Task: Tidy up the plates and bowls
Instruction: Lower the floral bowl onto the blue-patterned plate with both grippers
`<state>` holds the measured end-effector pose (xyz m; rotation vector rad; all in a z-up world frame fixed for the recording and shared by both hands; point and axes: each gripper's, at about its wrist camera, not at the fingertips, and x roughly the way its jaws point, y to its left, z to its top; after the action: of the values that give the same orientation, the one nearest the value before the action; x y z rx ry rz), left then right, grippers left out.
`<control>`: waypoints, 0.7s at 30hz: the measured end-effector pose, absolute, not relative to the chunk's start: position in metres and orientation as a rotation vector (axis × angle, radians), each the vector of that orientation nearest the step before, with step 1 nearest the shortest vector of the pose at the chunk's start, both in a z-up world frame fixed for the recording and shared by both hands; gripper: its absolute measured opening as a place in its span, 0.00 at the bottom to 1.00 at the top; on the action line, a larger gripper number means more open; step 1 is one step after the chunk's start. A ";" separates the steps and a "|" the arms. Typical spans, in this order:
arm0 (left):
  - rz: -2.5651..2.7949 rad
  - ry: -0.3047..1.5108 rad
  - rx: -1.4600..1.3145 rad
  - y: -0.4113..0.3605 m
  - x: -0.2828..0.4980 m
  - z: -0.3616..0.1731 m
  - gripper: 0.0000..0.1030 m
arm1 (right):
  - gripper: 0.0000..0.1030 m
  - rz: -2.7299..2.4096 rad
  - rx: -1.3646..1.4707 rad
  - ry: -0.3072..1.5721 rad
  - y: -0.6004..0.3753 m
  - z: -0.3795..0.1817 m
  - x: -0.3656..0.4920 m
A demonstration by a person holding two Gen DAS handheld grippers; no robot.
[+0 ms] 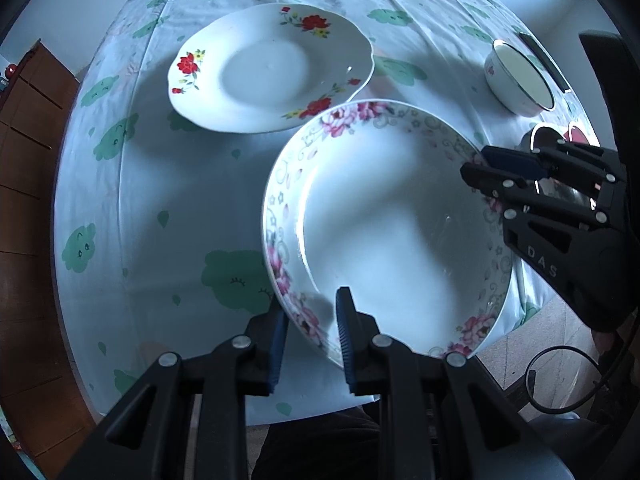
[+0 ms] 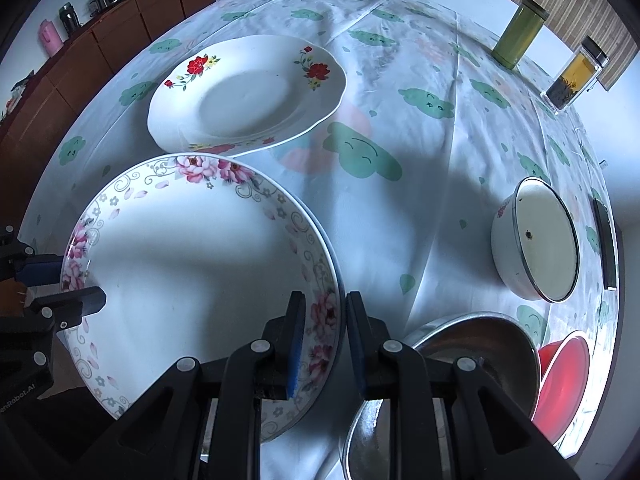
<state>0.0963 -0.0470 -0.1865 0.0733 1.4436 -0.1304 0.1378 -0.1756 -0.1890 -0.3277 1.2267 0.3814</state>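
A deep white plate with a pink-flower rim is held between both grippers, seemingly just above the tablecloth. My left gripper is shut on its near-left rim. On the opposite rim my right gripper is shut too. The far edge of this plate overlaps a shallow white plate with red flowers, which lies flat on the table behind it. A white enamel bowl stands to the right.
A steel bowl and a red bowl sit at the near right, close to my right gripper. A green canister and a glass jar stand at the far right edge. A dark flat object lies beyond the enamel bowl.
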 end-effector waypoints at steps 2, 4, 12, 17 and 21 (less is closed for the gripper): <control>-0.126 1.439 0.080 -0.048 0.097 -0.187 0.21 | 0.22 0.381 -0.328 1.227 -0.176 -0.189 0.138; -0.122 1.436 0.085 -0.048 0.096 -0.187 0.21 | 0.22 0.382 -0.330 1.225 -0.176 -0.189 0.138; -0.115 1.426 0.104 -0.053 0.092 -0.188 0.21 | 0.22 0.382 -0.331 1.224 -0.176 -0.188 0.138; -0.109 1.419 0.117 -0.055 0.091 -0.186 0.21 | 0.22 0.382 -0.331 1.222 -0.176 -0.188 0.138; -0.104 1.415 0.127 -0.056 0.091 -0.185 0.21 | 0.22 0.381 -0.336 1.221 -0.175 -0.187 0.139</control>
<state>0.0913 -0.0561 -0.1853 0.1271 1.4146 -0.1045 0.1388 -0.1751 -0.1868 -0.3361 1.2213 0.3813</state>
